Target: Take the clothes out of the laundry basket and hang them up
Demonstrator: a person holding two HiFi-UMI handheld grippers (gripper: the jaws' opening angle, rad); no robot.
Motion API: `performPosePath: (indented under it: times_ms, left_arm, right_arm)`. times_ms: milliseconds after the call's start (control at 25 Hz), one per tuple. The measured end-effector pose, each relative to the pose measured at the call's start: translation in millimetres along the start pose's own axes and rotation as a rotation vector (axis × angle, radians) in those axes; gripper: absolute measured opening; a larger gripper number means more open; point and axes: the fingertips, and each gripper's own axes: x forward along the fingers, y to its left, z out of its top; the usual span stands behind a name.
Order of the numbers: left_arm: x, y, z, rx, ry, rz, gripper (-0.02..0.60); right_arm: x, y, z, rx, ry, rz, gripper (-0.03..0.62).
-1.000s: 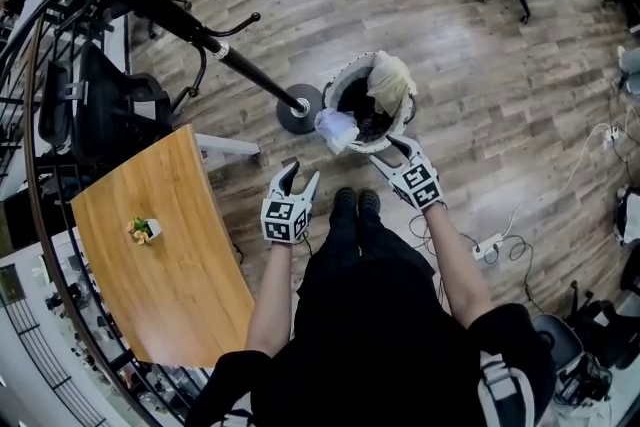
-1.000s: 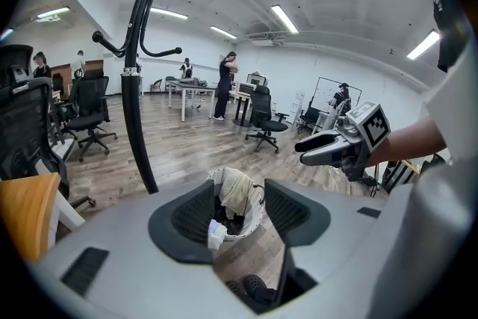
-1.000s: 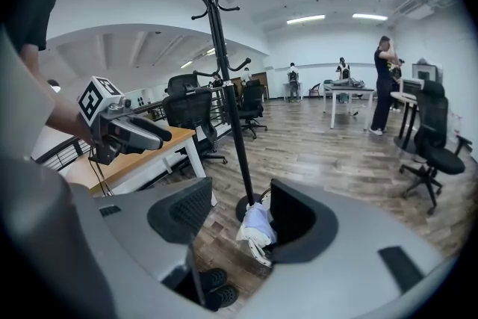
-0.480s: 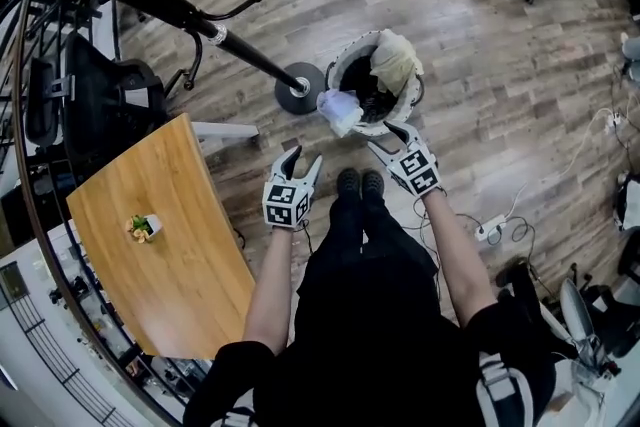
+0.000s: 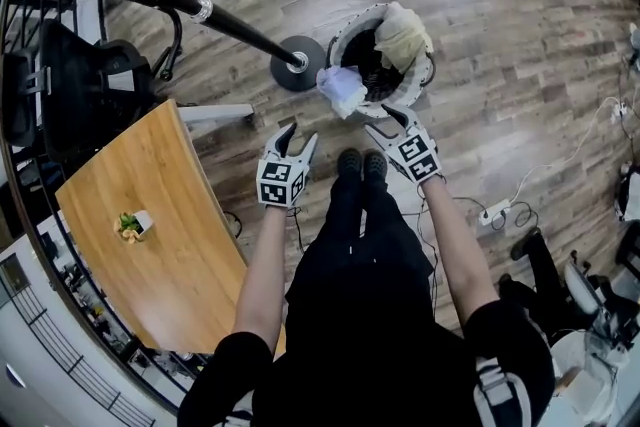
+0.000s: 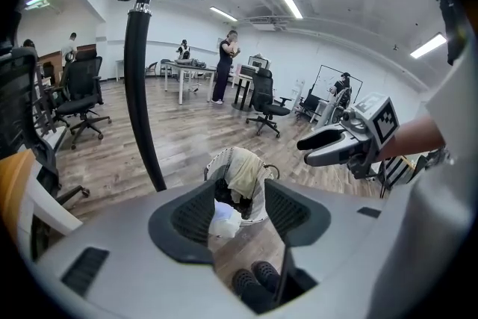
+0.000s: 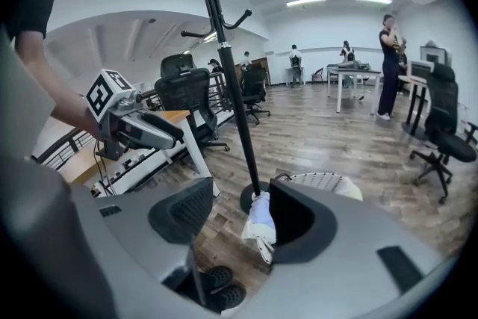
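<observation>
Black metal coat stand (image 5: pixel 297 65) stands at left. Left gripper (image 5: pixel 300 137), jaws apart and empty, has sunk toward the white woven laundry basket (image 5: pixel 340 35) holding pale crumpled clothes (image 5: pixel 403 33). Right gripper (image 5: pixel 385 122), likewise spread and empty, has too. Grabbing likely comes next.

Table (image 5: pixel 170 275): wooden, bearing a small potted plant (image 5: pixel 130 224).
Office chair (image 5: pixel 85 87): black, beside it.
Power strip (image 5: pixel 493 213): white, on the floor (image 5: pixel 500 85).

Head view steeply down, gripper views forward, sharing laundry basket (image 5: pixel 345 25)
</observation>
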Motion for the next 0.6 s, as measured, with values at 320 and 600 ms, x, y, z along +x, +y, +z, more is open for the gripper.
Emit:
performPosePath:
  times_ms: [320,600]
  left_arm:
    - [50.5,16.8,-59.8,0.01,0.031,-0.015,0.211]
    - [103.8,43.3,-109.6,0.004,0.046,-0.01,0.211]
  right_arm:
    - [47.4,-7.2,-35.5,-0.004,0.009,0.015,0.242]
    - [101.6,-26.3,-74.5,-0.018,0.014,0.029,0.239]
